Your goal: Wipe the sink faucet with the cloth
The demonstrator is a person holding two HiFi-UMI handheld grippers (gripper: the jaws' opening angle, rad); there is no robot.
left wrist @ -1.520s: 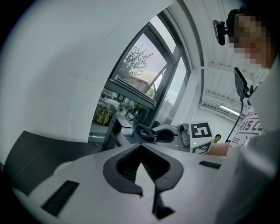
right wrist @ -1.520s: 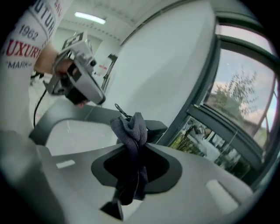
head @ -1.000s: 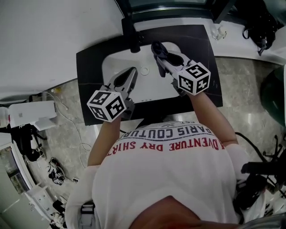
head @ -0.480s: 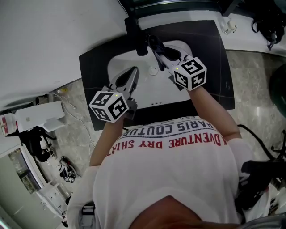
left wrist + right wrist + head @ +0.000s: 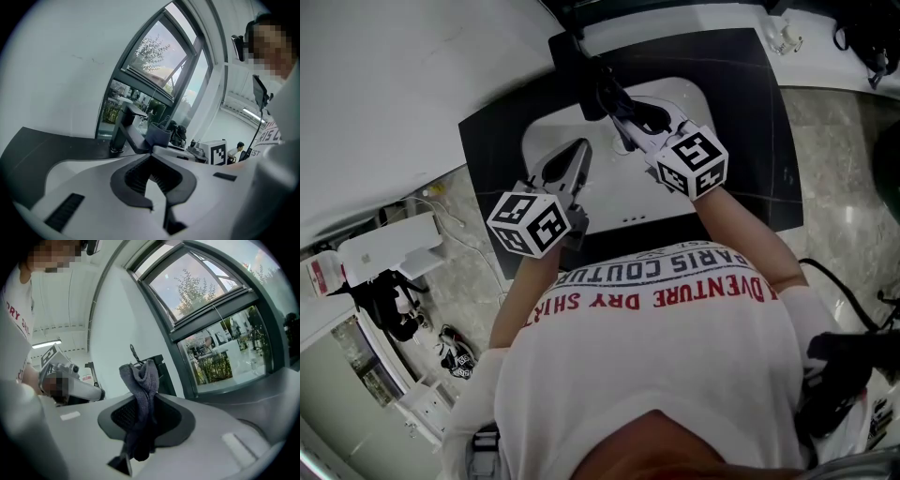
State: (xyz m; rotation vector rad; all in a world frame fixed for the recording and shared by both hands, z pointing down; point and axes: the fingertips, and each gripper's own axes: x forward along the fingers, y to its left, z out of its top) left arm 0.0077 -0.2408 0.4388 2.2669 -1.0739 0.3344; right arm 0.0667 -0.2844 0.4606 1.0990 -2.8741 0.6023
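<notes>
A black faucet (image 5: pixel 574 64) stands at the far edge of the white sink (image 5: pixel 675 98), which is set in a black counter (image 5: pixel 750 112). My right gripper (image 5: pixel 617 105) is shut on a dark grey cloth (image 5: pixel 630 112) and holds it right up against the faucet's spout; whether they touch is unclear. In the right gripper view the cloth (image 5: pixel 140 383) stands bunched out of the jaws, with the faucet (image 5: pixel 160 367) just behind it. My left gripper (image 5: pixel 569 161) hovers over the basin's left side, shut and empty. The left gripper view shows the faucet (image 5: pixel 123 132) and cloth (image 5: pixel 157 134) ahead.
A window with a dark frame (image 5: pixel 140 79) runs behind the counter. A white wall (image 5: pixel 394 84) borders the counter on the left. On the floor at the left lie a white box (image 5: pixel 389 248) and cables. The person's white shirt (image 5: pixel 656 356) fills the lower head view.
My right gripper has carried the cloth across the basin from its right side up to the faucet. My left gripper has stayed over the basin's left side.
</notes>
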